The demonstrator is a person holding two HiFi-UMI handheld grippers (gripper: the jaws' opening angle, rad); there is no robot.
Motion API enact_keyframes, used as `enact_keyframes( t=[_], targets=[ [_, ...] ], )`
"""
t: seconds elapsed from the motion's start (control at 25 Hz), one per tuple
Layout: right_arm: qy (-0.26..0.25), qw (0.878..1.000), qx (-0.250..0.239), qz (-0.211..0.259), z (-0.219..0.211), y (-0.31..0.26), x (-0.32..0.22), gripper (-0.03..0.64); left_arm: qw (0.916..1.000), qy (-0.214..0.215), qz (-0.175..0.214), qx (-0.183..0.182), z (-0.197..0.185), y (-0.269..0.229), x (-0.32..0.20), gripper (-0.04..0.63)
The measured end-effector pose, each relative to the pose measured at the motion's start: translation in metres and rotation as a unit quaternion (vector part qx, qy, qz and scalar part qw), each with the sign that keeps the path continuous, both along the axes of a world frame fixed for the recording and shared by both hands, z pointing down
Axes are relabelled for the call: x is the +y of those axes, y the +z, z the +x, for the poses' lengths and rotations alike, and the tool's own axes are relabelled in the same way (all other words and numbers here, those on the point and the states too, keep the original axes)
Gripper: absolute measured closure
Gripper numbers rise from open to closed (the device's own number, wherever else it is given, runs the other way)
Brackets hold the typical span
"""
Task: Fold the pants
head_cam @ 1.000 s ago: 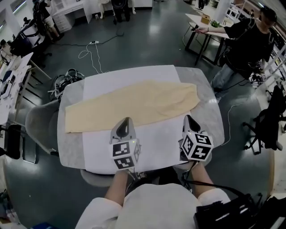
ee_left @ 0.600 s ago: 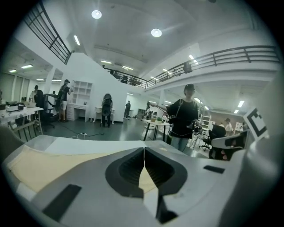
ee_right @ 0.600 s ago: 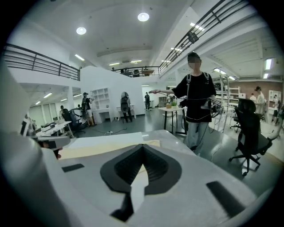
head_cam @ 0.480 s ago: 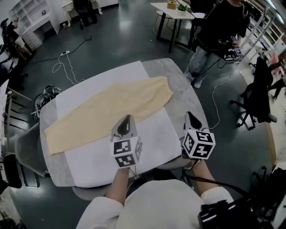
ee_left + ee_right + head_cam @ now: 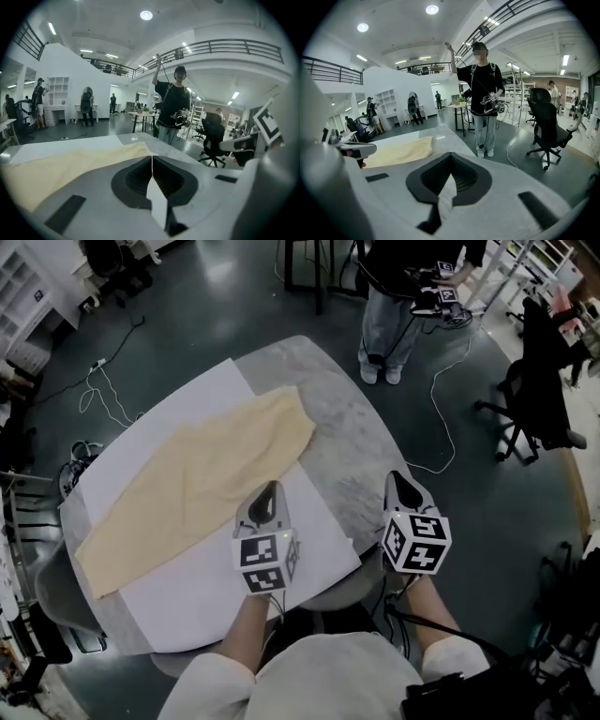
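Pants point(image 5: 192, 488) lie flat as one long tan strip on the white sheet point(image 5: 225, 568) that covers the grey table point(image 5: 352, 451), running from the near left corner toward the far side. They look already doubled leg over leg, though I cannot be sure. No crosswise fold shows, so the shortening folds seem still to do. The left gripper point(image 5: 266, 491) hovers by the strip's near edge and the right gripper point(image 5: 401, 482) by the table's right rim, both with jaws pressed together and empty
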State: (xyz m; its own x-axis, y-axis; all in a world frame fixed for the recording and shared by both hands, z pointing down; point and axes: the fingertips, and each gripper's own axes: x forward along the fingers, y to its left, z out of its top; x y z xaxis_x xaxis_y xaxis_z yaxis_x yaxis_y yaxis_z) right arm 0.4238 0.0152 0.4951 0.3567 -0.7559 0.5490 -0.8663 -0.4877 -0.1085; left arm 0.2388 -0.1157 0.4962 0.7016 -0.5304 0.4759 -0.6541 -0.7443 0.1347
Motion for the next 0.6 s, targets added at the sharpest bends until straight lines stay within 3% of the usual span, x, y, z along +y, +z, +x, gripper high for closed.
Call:
enact_keyframes(
  t=[0.24, 0.48, 0.56, 0.6],
  targets=[
    [-0.016, 1.0, -0.021, -0.008, 0.047, 0.035, -0.029, 0.624, 0.9995, 0.019, -0.016, -0.022, 0.063, 0.031, -0.015, 0.584],
    [-0.023, 0.999, -0.038, -0.006, 0.063, 0.054, -0.051, 0.624, 0.9968, 0.039, -0.031, -0.062, 0.085, 0.066, -0.032, 0.576],
    [-0.022, 0.999, -0.044, -0.006, 0.068, 0.06, -0.055, 0.624, 0.9953, 0.056, -0.035, -0.072, 0.096, 0.075, -0.036, 0.488],
    [-0.022, 0.999, -0.046, -0.008, 0.07, 0.063, -0.056, 0.624, 0.9945, 0.063, -0.038, -0.076, 0.102, 0.078, -0.039, 0.476]
  ],
)
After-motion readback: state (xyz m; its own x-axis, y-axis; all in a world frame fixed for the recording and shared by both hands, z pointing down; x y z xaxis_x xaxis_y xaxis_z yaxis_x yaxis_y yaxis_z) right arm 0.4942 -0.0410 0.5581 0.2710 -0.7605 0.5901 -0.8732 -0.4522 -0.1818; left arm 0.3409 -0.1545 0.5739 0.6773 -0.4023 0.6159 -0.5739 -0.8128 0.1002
